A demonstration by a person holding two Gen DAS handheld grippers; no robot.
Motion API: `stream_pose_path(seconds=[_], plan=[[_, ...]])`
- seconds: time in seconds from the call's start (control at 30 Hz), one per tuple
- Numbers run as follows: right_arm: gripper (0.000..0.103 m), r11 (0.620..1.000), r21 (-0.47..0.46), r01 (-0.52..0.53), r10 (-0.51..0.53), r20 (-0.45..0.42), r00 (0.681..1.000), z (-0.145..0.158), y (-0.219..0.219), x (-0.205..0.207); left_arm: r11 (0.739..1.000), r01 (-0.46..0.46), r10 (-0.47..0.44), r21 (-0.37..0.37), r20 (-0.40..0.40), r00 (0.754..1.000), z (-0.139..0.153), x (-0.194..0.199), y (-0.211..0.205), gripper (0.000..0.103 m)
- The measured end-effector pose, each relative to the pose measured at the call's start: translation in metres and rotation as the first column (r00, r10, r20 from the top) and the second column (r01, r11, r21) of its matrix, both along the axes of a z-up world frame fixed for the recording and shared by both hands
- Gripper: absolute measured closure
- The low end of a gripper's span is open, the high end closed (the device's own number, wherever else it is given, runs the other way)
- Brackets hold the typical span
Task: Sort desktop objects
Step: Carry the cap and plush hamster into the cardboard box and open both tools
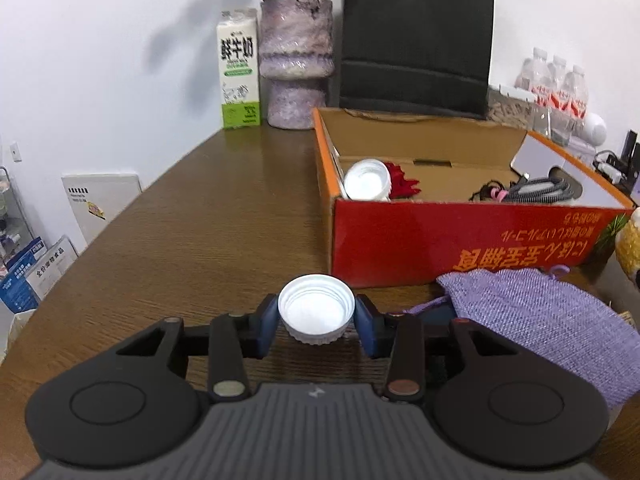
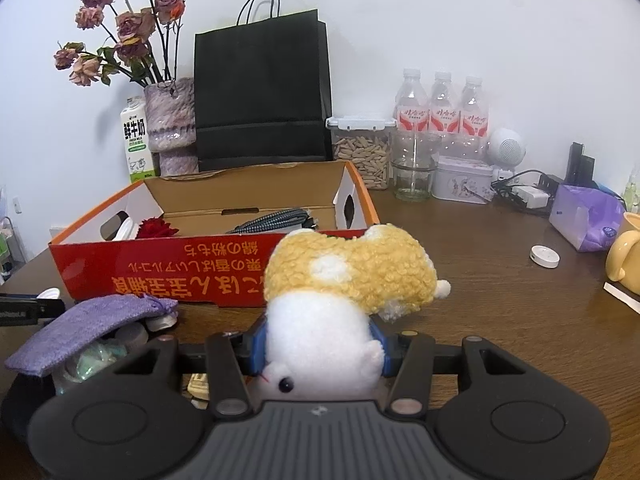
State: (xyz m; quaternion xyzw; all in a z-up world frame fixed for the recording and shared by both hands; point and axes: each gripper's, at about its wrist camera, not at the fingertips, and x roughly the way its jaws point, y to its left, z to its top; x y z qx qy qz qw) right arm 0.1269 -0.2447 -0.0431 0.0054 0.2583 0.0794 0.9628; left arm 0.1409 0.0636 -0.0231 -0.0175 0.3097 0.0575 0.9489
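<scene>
A white screw cap [image 1: 316, 312] sits open side up between the blue pads of my left gripper [image 1: 317, 322], which is shut on it just above the brown table, in front of the red cardboard box [image 1: 440, 240]. Inside the box lie another white cap [image 1: 367, 180], a red flower [image 1: 402, 184] and a braided cable [image 1: 536, 192]. My right gripper [image 2: 320, 346] is shut on a yellow and white plush toy [image 2: 344, 280], held before the box's front wall [image 2: 160, 268]. A purple woven pouch [image 2: 88, 328] lies between the two grippers, over some small items.
Along the back wall stand a milk carton [image 2: 136, 140], a vase of dried roses [image 2: 170, 120], a black paper bag [image 2: 260, 92], a jar [image 2: 362, 152], water bottles [image 2: 442, 108] and a tin [image 2: 462, 180]. At the right are a white disc [image 2: 544, 256], a purple pack [image 2: 588, 216] and a yellow mug [image 2: 626, 256].
</scene>
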Motion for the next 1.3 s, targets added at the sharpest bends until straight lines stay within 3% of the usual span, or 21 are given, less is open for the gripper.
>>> stream_pose_path(seconds=[0.17,0.43,0.63,0.93,1.3], plan=[[0.055,1.000,0.028,-0.007,0.005,0.048,0.999,0.014,-0.001,-0.007,1.000,-0.023,0.023,-0.006,0.094,0.995,0.026,-0.013,0.006,0.062],[0.055,0.999,0.010,-0.053,0.051,0.139,0.989,0.051,0.011,0.003,1.000,0.001,-0.001,0.001,0.257,0.966,0.082,-0.007,-0.005,0.062],[0.055,0.997,0.005,-0.076,0.074,0.196,0.978,0.078,0.028,0.033,0.998,0.049,-0.032,-0.049,0.301,0.953,0.105,0.019,-0.020,0.062],[0.055,0.996,0.037,-0.077,0.068,0.197,0.978,0.081,0.059,0.098,0.993,0.025,0.013,-0.119,0.306,0.952,0.104,0.077,-0.034,0.062],[0.055,0.992,0.055,-0.110,0.105,0.086,0.991,0.057,0.087,0.169,0.999,0.027,-0.020,-0.032,0.199,0.980,0.073,0.143,-0.048,0.061]])
